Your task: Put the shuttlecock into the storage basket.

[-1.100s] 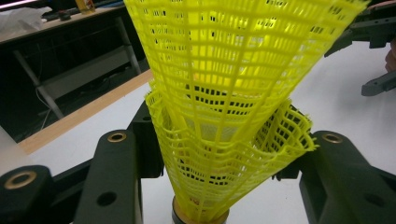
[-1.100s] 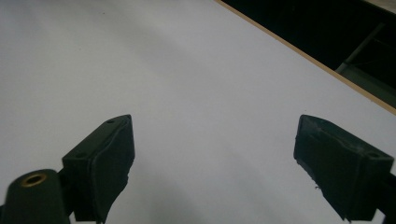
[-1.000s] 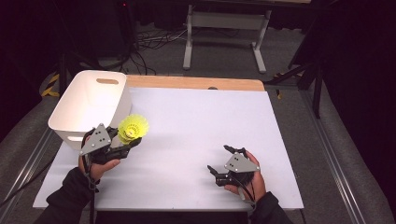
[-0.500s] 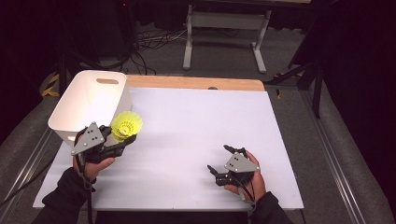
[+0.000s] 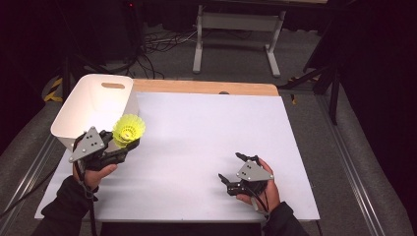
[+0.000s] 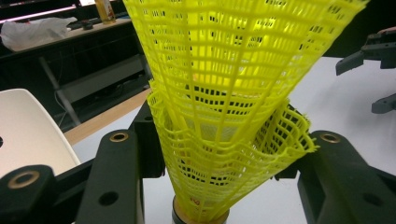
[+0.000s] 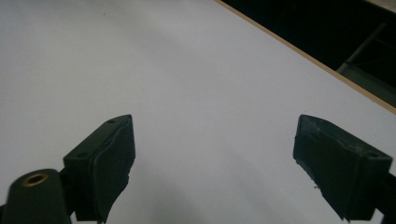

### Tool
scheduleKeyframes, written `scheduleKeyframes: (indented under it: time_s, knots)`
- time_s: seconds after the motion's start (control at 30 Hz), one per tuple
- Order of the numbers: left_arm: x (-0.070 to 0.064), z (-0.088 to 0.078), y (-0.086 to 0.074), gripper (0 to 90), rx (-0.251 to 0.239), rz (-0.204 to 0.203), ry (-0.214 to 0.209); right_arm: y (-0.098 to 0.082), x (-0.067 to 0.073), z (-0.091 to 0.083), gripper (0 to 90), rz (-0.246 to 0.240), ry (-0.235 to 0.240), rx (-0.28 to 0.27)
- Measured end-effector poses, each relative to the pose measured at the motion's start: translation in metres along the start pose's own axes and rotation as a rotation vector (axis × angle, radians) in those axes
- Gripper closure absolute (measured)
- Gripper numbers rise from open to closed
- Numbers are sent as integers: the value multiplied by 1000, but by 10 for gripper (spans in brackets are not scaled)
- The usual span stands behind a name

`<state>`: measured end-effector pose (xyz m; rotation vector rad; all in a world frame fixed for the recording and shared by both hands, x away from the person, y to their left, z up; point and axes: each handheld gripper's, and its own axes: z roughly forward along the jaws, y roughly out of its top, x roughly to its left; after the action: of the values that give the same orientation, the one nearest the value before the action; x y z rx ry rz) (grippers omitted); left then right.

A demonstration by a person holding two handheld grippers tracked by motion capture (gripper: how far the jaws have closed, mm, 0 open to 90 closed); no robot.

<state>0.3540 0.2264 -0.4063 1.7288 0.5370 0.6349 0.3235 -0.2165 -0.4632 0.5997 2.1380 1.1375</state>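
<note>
A yellow plastic mesh shuttlecock (image 5: 129, 129) sticks up from my left gripper (image 5: 120, 147), which is shut on it just right of the white bin (image 5: 93, 105). In the left gripper view the shuttlecock (image 6: 224, 116) looks like two skirts nested one inside the other, cork end down, with the black jaws of my left gripper (image 6: 219, 186) pressing on its lower skirt from both sides. My right gripper (image 5: 229, 166) rests low over the white table sheet (image 5: 206, 132) at the front right. It is open, and my right gripper (image 7: 215, 163) has only bare sheet between its jaws.
The white bin has a handle slot and stands at the table's far left corner. A wooden table edge (image 5: 206, 87) runs along the back. Beyond it are a metal stand (image 5: 236, 29) and cables on the floor. My right gripper (image 6: 373, 70) appears far off in the left gripper view.
My left gripper has drifted a little left toward the bin with the shuttlecock in it. The right gripper has stayed put.
</note>
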Motion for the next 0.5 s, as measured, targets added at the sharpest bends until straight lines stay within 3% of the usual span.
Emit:
scheduleKeyframes:
  time_s: [0.5]
  knots:
    - [5, -8, 3, 501, -17, -8, 18, 0, 0, 0, 136, 0, 3, -1]
